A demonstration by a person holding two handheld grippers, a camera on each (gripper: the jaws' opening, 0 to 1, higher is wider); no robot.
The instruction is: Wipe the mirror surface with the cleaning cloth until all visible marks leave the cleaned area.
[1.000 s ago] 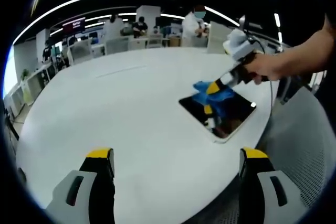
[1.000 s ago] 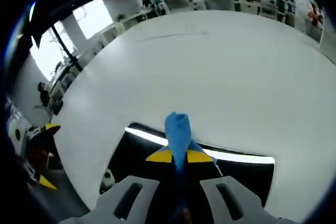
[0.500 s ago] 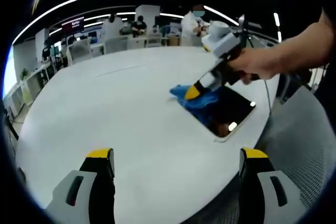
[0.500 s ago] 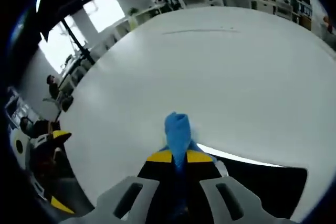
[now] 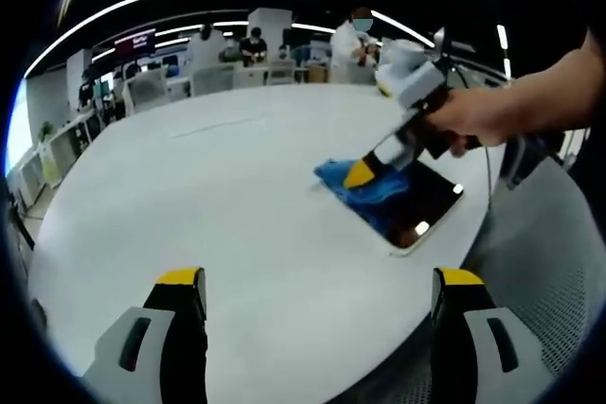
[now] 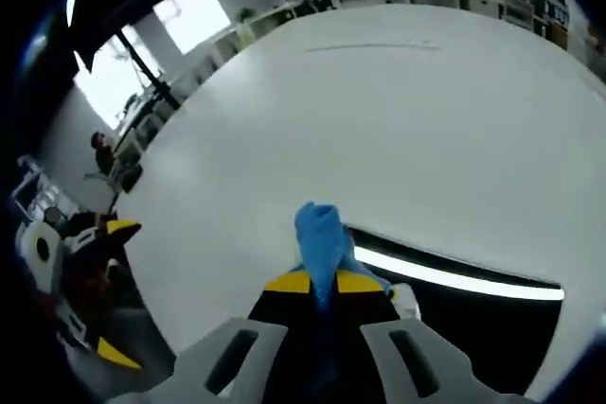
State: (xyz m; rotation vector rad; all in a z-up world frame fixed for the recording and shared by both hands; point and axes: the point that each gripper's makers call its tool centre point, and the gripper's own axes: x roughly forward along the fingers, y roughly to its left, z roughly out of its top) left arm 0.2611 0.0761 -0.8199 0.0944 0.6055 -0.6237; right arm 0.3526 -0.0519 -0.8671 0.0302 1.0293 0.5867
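Table [image 5: 189, 196]: large, white, round-edged; takes up the middle of both views.
Mirror [image 5: 417, 207]: dark rectangular slab with a pale rim, lying flat on the table at centre right of the left gripper view, near the table's edge; in the right gripper view [image 6: 473, 314] it is a dark panel at lower right with a bright strip of reflected light.
Cleaning cloth [image 5: 365, 186]: blue, bunched, on the mirror's left end and overlapping onto the table; in the right gripper view [image 6: 320, 238] it stands up between the jaws at lower centre.
Right gripper [image 5: 365, 172]: enters from the upper right of the left gripper view, held by a person's hand [image 5: 464, 120]; yellow-tipped jaws pinch the cloth and press it onto the mirror.
Left gripper [image 5: 317, 281]: jaws spread wide at the bottom of its own view, holding nothing, well apart from the mirror.
Background: office desks, people and ceiling light strips along the top of the left gripper view.
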